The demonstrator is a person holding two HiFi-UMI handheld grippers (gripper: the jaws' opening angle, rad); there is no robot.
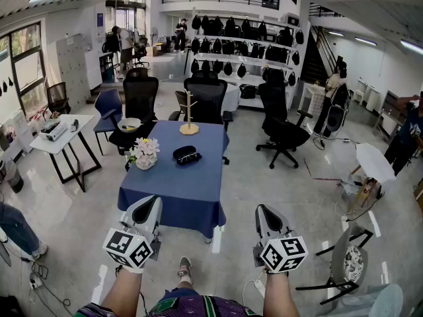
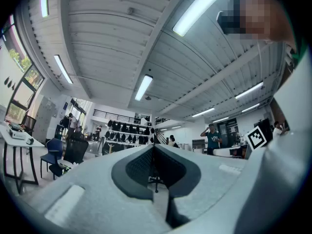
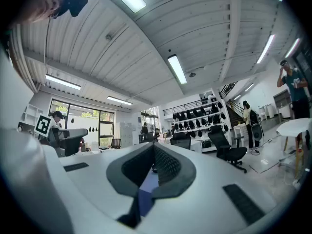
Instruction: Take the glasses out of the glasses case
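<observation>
**Q:** Case location?

**A:** The glasses case [image 1: 187,154] is dark and lies on the blue tablecloth [image 1: 173,193], about mid-table. It's just right of the flower pot [image 1: 145,154]. A wooden stand [image 1: 189,115] is at the far edge. It's too small to tell if glasses are inside.

**Q:** Room?

**A:** Open office with a pale glossy floor. Black office chairs [image 1: 207,98] stand behind the table, and shelves of black bags [image 1: 241,35] line the back wall. There's a white side table [image 1: 65,132] at left.

**Q:** Your grippers?

**A:** I hold both low, short of the table's near edge, and the case is well apart from each. My left gripper [image 1: 149,207] has its jaws pressed together with nothing between them. My right gripper [image 1: 266,214] is the same, tips meeting and empty. The case lies ahead, between the two.
</observation>
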